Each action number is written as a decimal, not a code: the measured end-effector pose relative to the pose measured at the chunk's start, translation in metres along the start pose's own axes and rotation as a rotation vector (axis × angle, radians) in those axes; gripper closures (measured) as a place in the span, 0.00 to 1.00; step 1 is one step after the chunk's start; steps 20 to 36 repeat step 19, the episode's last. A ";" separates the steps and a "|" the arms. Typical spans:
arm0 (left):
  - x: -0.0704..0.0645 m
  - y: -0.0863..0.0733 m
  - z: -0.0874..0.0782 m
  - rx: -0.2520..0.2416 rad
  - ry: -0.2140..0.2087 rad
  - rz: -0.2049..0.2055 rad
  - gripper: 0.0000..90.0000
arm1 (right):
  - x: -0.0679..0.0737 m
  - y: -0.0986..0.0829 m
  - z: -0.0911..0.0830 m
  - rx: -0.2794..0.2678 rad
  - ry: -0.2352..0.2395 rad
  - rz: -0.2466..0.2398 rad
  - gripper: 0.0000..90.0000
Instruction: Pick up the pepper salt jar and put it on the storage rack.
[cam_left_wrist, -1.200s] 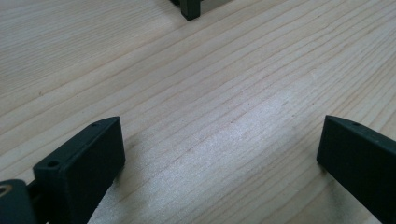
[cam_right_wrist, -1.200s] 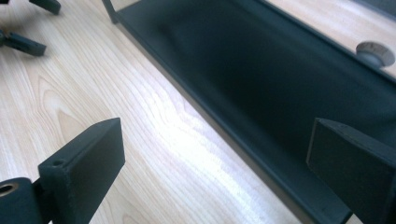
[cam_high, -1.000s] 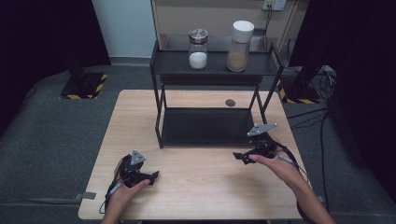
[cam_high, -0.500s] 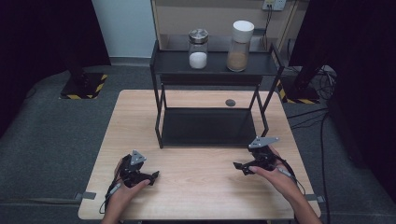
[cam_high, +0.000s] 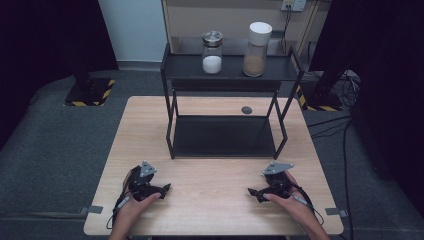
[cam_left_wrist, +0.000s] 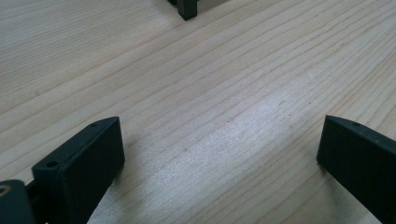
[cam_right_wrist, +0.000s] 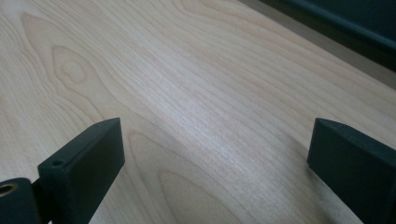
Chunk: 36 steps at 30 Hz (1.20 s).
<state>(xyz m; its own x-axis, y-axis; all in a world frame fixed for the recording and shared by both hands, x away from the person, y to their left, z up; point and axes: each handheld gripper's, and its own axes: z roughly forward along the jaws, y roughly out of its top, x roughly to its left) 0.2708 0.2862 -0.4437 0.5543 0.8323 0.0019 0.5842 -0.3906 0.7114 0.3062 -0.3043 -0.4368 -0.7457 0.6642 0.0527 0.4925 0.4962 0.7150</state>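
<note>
High view, table: a pale wooden table (cam_high: 215, 200) with a black two-tier metal rack (cam_high: 227, 85) standing toward its 12 o'clock edge.
Left gripper: the left gripper (cam_high: 165, 188) rests low on the wood at about 7 o'clock of the table, held in a hand (cam_high: 134, 206) coming up from the near edge; its tips point toward 3 o'clock.
Left jaws: spread wide in the left gripper view, with bare wood grain between them and nothing held; one black foot of the rack (cam_left_wrist: 187, 8) stands at 12 o'clock of that view.
Right gripper: the right gripper (cam_high: 251, 192) sits at about 5 o'clock of the table, in the other hand (cam_high: 292, 202), tips pointing toward 9 o'clock, facing its partner across open wood.
Right jaws: also spread wide in the right gripper view, empty, only tabletop between them.
Jars: a glass jar with white powder (cam_high: 212, 52) and a taller jar with brown grains (cam_high: 257, 49) stand side by side on the rack's top shelf, well apart from both grippers.
Small dark disc: a small dark disc (cam_high: 246, 109) lies on the table behind the lower shelf, at about 1 o'clock.
</note>
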 end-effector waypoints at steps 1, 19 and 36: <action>0.000 0.000 0.000 0.001 0.000 0.001 0.00 | 0.002 -0.002 0.001 -0.002 -0.009 -0.006 0.05; -0.001 0.000 0.000 0.001 -0.001 0.001 0.00 | 0.015 -0.006 0.005 -0.002 -0.053 -0.019 0.01; -0.001 0.000 0.000 0.001 -0.001 0.001 0.00 | 0.015 -0.006 0.005 -0.002 -0.053 -0.019 0.01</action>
